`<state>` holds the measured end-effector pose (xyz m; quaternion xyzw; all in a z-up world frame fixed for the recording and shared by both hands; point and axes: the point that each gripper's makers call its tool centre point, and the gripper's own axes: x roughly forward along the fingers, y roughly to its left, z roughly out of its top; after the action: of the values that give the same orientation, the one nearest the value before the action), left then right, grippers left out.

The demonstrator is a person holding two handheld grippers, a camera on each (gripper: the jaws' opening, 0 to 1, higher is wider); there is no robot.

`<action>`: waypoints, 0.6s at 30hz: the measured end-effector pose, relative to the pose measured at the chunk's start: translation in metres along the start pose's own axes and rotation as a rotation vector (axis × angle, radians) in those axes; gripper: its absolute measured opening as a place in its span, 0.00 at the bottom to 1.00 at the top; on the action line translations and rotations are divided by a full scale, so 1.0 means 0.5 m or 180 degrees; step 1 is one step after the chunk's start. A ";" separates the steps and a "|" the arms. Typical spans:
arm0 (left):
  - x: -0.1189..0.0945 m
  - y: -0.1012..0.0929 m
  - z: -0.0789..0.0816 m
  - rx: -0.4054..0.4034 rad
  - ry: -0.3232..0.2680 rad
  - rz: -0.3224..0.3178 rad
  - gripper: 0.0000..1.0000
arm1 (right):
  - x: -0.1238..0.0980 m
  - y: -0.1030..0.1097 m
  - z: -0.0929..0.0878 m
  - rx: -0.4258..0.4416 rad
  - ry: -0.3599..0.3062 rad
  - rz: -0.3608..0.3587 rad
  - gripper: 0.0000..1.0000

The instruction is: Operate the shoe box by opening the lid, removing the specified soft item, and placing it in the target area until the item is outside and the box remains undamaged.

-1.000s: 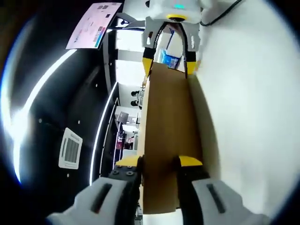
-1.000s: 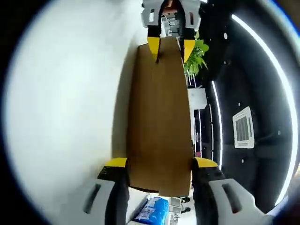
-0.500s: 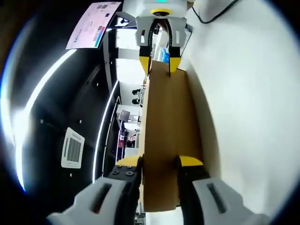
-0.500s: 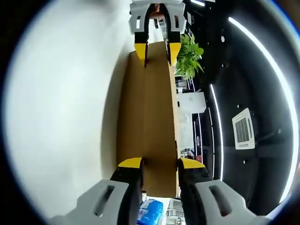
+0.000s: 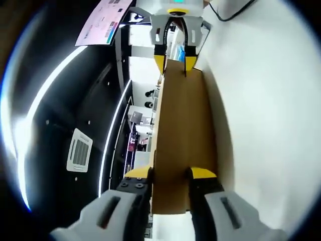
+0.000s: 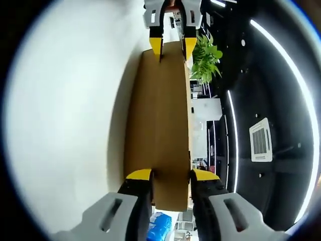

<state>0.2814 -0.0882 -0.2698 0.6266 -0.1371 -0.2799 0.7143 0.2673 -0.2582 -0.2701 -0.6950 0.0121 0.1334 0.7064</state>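
Observation:
A brown cardboard shoe box [image 5: 183, 130] runs lengthwise away from the camera in the left gripper view, held by both ends. My left gripper [image 5: 170, 173] is shut on its near end, with yellow tips pressed to both sides. At the far end my right gripper [image 5: 174, 63] clamps the box. In the right gripper view the same box [image 6: 160, 110] stretches from my right gripper [image 6: 170, 174], shut on the near end, to my left gripper [image 6: 172, 46] at the far end. The inside of the box and any soft item are hidden.
A white table surface [image 5: 271, 110] lies along one side of the box, also seen as the white table surface [image 6: 65, 115]. On the other side is a dark ceiling with light strips and an air vent [image 6: 260, 140]. A green plant [image 6: 204, 55] and a blue pack [image 6: 158, 228] stand beyond.
My right gripper's jaws narrowed from wide apart to shut on the box end. My left gripper kept its hold. Both views shifted slightly.

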 end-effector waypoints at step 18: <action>-0.017 -0.006 0.030 0.0004 -0.0078 -0.0075 0.28 | -0.045 0.008 -0.011 0.0090 -0.0005 -0.0008 0.28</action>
<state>0.2658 -0.0958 -0.2690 0.6251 -0.1386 -0.2960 0.7088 0.2455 -0.2672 -0.2694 -0.6848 0.0127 0.1329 0.7164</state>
